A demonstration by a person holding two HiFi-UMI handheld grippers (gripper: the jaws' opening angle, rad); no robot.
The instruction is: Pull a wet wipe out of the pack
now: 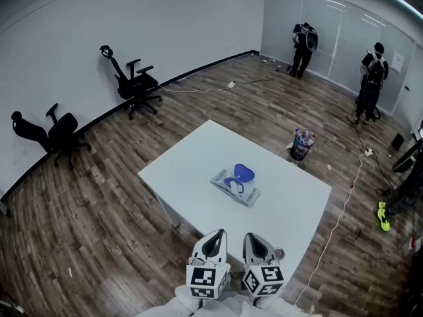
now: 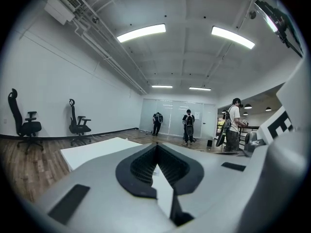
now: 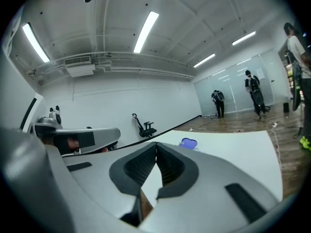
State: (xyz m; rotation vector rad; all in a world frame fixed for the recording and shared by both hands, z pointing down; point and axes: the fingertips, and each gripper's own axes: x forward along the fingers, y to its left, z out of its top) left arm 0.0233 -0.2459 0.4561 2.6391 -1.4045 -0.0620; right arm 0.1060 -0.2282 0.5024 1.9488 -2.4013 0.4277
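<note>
The wet wipe pack (image 1: 236, 186) lies flat near the middle of the white table (image 1: 198, 152), its blue lid (image 1: 243, 173) flipped up. Both grippers hover side by side over the table's near edge, well short of the pack. My left gripper (image 1: 217, 233) is shut, its pads meeting at the tips (image 2: 157, 146) with nothing between them. My right gripper (image 1: 250, 236) is also shut and empty (image 3: 156, 143). In the right gripper view the blue lid (image 3: 188, 143) shows just beyond the jaws and the left gripper (image 3: 77, 139) sits at the left. The pack is hidden in the left gripper view.
Two black office chairs (image 1: 135, 84) (image 1: 53, 134) stand by the far wall. A container of bottles (image 1: 302, 144) sits on the floor beyond the table's right corner. A white cable (image 1: 337, 223) runs along the floor at right. Two people (image 1: 304, 45) (image 1: 372, 78) stand by the glass wall.
</note>
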